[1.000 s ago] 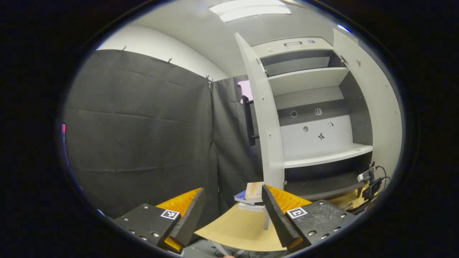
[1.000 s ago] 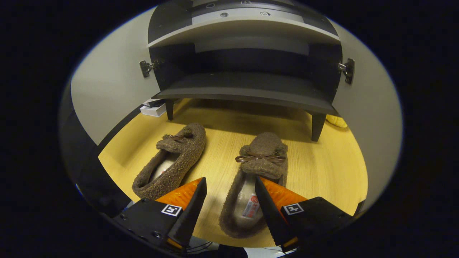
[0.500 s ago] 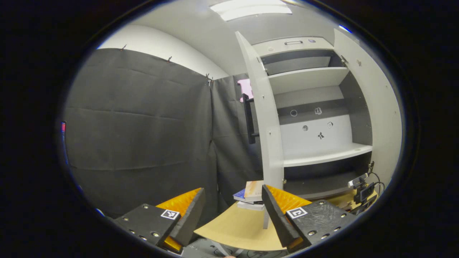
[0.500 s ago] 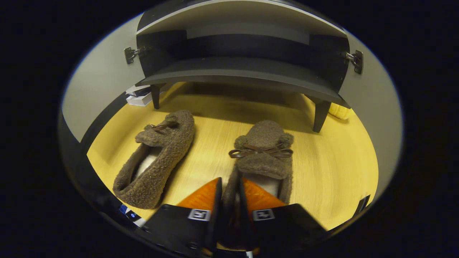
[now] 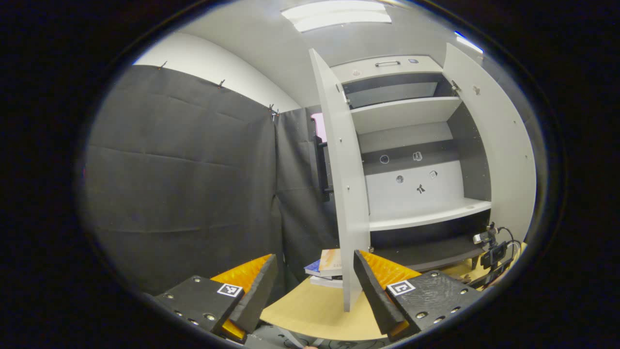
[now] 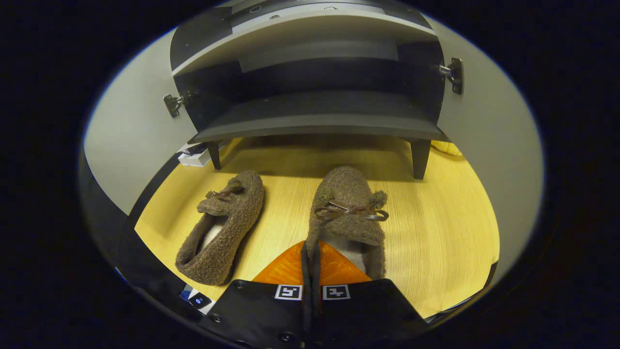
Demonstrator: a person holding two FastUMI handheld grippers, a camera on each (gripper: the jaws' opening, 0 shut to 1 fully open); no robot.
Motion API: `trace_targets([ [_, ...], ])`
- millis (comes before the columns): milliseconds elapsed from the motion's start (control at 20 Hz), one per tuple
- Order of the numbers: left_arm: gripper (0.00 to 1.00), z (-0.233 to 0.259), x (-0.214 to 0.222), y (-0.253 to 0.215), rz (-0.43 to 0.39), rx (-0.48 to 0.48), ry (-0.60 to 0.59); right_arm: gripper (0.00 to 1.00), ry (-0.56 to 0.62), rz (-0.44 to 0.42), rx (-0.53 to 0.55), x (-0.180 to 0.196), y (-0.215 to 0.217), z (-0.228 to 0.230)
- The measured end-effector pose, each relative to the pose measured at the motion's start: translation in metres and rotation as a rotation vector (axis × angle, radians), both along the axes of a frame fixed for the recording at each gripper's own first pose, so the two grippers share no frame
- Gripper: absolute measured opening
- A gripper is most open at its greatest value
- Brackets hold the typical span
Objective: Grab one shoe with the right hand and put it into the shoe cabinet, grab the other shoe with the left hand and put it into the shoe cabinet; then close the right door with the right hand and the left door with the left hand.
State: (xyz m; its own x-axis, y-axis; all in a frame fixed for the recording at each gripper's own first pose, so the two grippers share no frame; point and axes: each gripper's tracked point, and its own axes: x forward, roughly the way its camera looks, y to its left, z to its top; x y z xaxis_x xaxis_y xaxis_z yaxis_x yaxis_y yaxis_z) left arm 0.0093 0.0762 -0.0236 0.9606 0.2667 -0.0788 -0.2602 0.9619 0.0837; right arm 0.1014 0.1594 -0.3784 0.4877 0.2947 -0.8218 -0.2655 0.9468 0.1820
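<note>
Right gripper view: right gripper (image 6: 310,264) clamped on one shoe's (image 6: 349,213) side wall.
Other shoe (image 6: 223,228) lies left of it; left gripper (image 5: 315,281) gapes wide, facing the shoe cabinet (image 5: 416,160).

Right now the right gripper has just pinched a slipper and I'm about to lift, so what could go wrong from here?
The right gripper is shut on only a thin edge of the right slipper, near its heel, so the soft shoe may sag or slip out when raised. The low shelf has little height under the shelf above, so the toe could catch its front edge. The left slipper lies close beside and could be nudged.
</note>
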Motion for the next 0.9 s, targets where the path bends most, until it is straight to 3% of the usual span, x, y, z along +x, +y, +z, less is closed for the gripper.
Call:
trace_targets([
  [350,0.99,0.006,-0.004,-0.017,-0.035,-0.011,-0.03,0.01,-0.091,0.021,0.05,0.008,0.004,0.058],
  [900,0.99,0.007,0.007,-0.037,-0.094,-0.04,-0.056,0.01,-0.295,0.025,0.138,0.044,0.006,0.189],
])
